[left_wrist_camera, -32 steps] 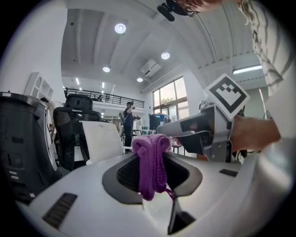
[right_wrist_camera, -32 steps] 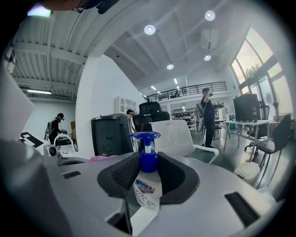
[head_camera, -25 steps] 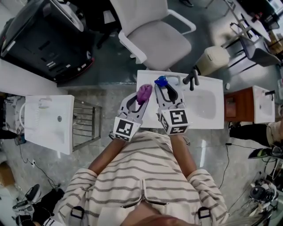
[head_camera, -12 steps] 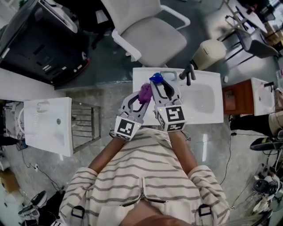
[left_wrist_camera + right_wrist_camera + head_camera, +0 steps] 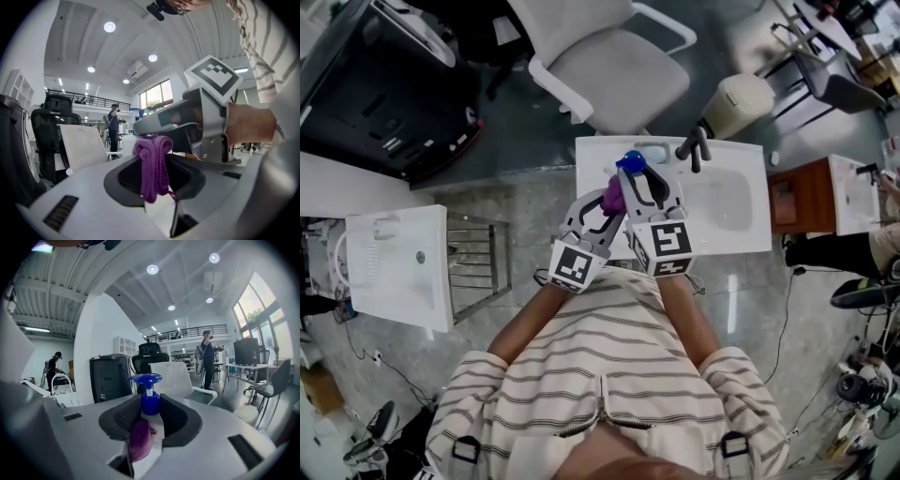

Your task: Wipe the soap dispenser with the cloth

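Observation:
My right gripper is shut on the soap dispenser, a white bottle with a blue pump head, and holds it upright over the white sink. In the right gripper view the bottle stands between the dark pads. My left gripper is shut on a bunched purple cloth. The cloth lies against the bottle's left side, low between the right gripper's jaws. In the left gripper view the cloth hangs from the jaws, with the right gripper's body close ahead.
A black faucet stands at the sink's back edge. Beyond it are a grey office chair and a cream bin. A black cabinet and a second white basin are at the left, a wooden cabinet at the right.
My left gripper has moved right with the cloth, closing the gap until the cloth meets the bottle. The right gripper and the dispenser have stayed put.

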### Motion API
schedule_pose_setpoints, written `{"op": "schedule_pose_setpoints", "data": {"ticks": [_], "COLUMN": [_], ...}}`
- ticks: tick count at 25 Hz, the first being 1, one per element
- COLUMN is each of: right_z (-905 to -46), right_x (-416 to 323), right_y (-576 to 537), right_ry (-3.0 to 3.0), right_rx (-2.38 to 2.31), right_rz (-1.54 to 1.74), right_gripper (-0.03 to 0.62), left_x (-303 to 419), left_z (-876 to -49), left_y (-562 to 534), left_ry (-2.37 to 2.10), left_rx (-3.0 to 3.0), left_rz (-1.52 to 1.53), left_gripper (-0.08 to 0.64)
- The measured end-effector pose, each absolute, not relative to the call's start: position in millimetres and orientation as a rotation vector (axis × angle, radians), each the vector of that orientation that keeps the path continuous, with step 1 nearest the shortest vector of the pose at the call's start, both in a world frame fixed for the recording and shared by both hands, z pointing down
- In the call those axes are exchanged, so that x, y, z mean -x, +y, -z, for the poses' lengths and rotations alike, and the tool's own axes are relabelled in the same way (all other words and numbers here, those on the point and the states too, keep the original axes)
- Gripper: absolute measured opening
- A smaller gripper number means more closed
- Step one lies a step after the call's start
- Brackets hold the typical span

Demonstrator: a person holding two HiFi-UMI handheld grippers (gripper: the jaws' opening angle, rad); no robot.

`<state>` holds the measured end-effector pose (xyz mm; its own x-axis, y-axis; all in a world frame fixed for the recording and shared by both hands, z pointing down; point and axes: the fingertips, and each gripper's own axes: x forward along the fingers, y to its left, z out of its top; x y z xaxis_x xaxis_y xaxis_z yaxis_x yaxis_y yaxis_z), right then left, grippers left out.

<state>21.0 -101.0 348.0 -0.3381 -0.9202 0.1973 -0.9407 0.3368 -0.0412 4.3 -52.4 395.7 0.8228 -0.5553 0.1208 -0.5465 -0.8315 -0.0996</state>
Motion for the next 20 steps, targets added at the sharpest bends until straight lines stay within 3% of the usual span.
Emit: {"op": "schedule_pose_setpoints", "data": {"ticks": [20], "right_z": [-339], "right_x": [-31], "right_y": [-81], "right_ry": [-2.441], "right_rx": [-1.761], "right_rz": [-0.223], "right_gripper": [0.134], "left_x": [-50], "left_z": [-418], "left_y": [-40], "left_ry": [0.686], "left_rx": [2.944], "left_rz": [0.33], "left_gripper": [0.114]}}
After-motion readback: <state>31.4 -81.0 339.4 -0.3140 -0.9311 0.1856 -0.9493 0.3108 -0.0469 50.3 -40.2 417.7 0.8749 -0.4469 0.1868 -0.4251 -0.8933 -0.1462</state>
